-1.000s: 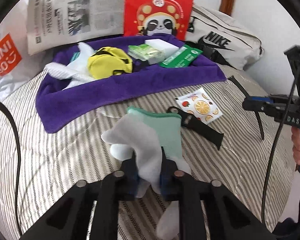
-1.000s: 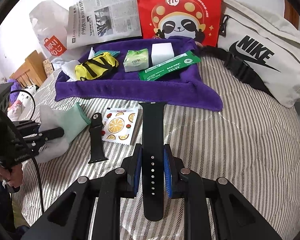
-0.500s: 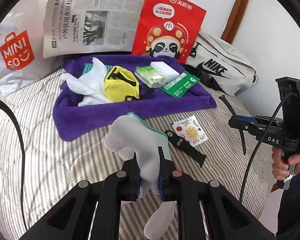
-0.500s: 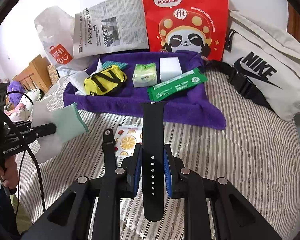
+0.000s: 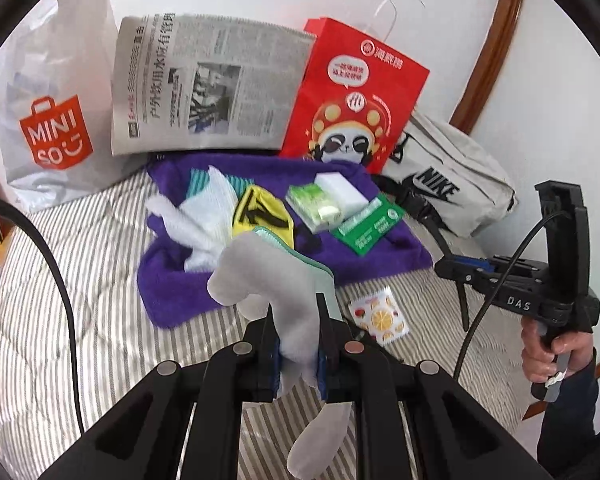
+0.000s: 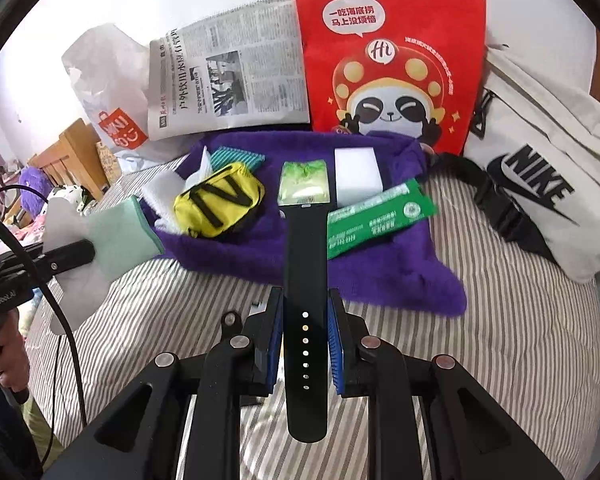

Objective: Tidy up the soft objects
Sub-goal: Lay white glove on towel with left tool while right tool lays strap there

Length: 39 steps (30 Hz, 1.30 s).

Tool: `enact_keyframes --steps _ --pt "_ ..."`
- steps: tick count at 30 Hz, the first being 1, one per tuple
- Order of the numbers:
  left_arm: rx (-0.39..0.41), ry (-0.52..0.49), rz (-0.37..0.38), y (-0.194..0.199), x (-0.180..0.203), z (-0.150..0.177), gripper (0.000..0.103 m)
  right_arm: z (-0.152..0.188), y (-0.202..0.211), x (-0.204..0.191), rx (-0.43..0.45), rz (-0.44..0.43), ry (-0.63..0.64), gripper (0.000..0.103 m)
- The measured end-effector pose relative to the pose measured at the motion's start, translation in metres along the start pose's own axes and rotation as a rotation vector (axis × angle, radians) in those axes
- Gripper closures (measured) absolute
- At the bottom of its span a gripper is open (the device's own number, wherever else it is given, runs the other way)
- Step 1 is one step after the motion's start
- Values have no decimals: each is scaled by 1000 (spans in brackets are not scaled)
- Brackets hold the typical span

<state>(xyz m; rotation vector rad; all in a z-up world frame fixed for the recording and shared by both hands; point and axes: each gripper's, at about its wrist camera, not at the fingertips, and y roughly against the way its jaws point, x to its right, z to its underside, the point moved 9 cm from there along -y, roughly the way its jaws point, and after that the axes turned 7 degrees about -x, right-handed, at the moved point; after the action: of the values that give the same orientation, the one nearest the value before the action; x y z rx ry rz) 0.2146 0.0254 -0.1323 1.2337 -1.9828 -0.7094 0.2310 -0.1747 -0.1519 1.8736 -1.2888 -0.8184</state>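
Observation:
My left gripper [image 5: 298, 344] is shut on a grey sock with a mint green cuff [image 5: 268, 276] and holds it above the striped bed, near the front edge of the purple towel [image 5: 172, 292]. The sock also shows in the right wrist view [image 6: 112, 236]. My right gripper [image 6: 304, 344] is shut on a black watch strap [image 6: 304, 264], lifted over the bed and pointing at the towel [image 6: 412, 280]. On the towel lie a yellow pouch [image 6: 220, 200], white cloths [image 5: 208, 208], a green tissue pack [image 6: 304, 182], a white sponge block [image 6: 358, 176] and a green sachet [image 6: 376, 220].
A fruit-print packet [image 5: 380, 318] lies on the striped bed [image 6: 500, 320] in front of the towel. Behind the towel stand a newspaper [image 5: 208, 88], a red panda bag [image 6: 388, 56], a Miniso bag [image 5: 52, 120] and a white Nike bag [image 6: 540, 184].
Both grippers have risen and moved forward toward the towel, each keeping its hold. The sock now hangs over the towel's front edge, and the second strap piece is hidden.

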Motion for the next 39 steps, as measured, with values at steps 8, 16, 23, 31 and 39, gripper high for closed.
enact_keyframes --steps 8,16,23,31,39 --pt "18 -8 -9 -9 -14 -38 90 -41 -21 10 0 39 8 83" --pt "21 -20 -32 -24 -29 -67 90 -76 -63 17 -7 109 71 83" --pt "26 6 -26 -33 -42 -80 90 -84 -96 13 -19 40 105 83" --pt "19 -9 -17 -44 -42 -81 90 -74 -129 20 -81 39 104 83" --pt "13 7 6 -49 -41 -84 90 -70 -131 19 -74 16 110 80"
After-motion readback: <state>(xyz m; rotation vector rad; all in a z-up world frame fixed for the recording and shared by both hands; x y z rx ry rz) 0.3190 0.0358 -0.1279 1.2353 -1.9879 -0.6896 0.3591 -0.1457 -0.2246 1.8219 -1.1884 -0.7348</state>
